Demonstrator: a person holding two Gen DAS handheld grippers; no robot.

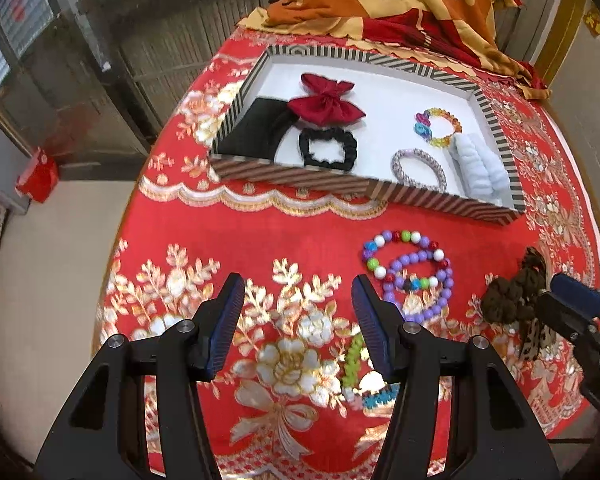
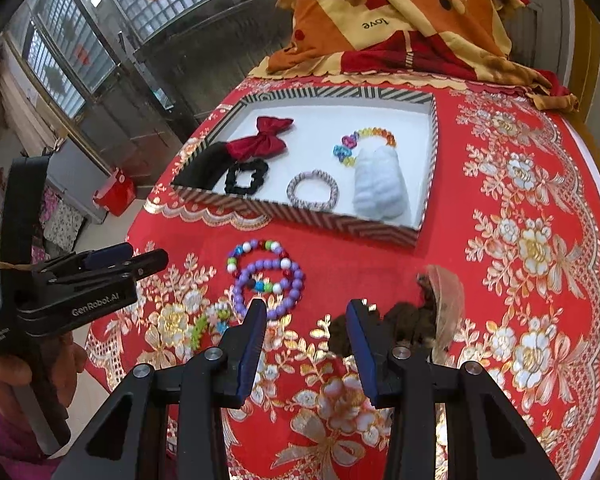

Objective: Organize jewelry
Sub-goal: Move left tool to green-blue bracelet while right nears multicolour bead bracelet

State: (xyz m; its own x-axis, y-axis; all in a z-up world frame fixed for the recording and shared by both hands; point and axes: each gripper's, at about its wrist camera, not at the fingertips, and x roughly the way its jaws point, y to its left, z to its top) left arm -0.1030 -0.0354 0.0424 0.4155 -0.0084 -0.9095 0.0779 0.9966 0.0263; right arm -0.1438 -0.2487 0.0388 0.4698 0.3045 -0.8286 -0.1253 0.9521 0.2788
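Note:
A striped tray [image 1: 384, 193] [image 2: 300, 216] with a white floor holds a red bow [image 1: 326, 100], a black scrunchie [image 1: 327, 148], a silver bangle [image 1: 419, 170], a rainbow bead bracelet [image 1: 438, 127] and a white fluffy scrunchie [image 1: 480, 168]. In front of it two purple bead bracelets [image 1: 410, 270] [image 2: 266, 276] lie on the red cloth. A brown leopard scrunchie [image 1: 514, 300] [image 2: 416, 316] lies to the right. My left gripper [image 1: 298, 300] is open and empty, left of the bracelets. My right gripper [image 2: 306, 312] is open and empty, its right finger touching the brown scrunchie's left edge.
A green and blue bead piece [image 1: 354, 364] [image 2: 208, 324] lies on the cloth near my left gripper. A folded orange blanket [image 2: 400, 20] lies behind the tray. The table edge drops off at the left [image 2: 112, 280] and right.

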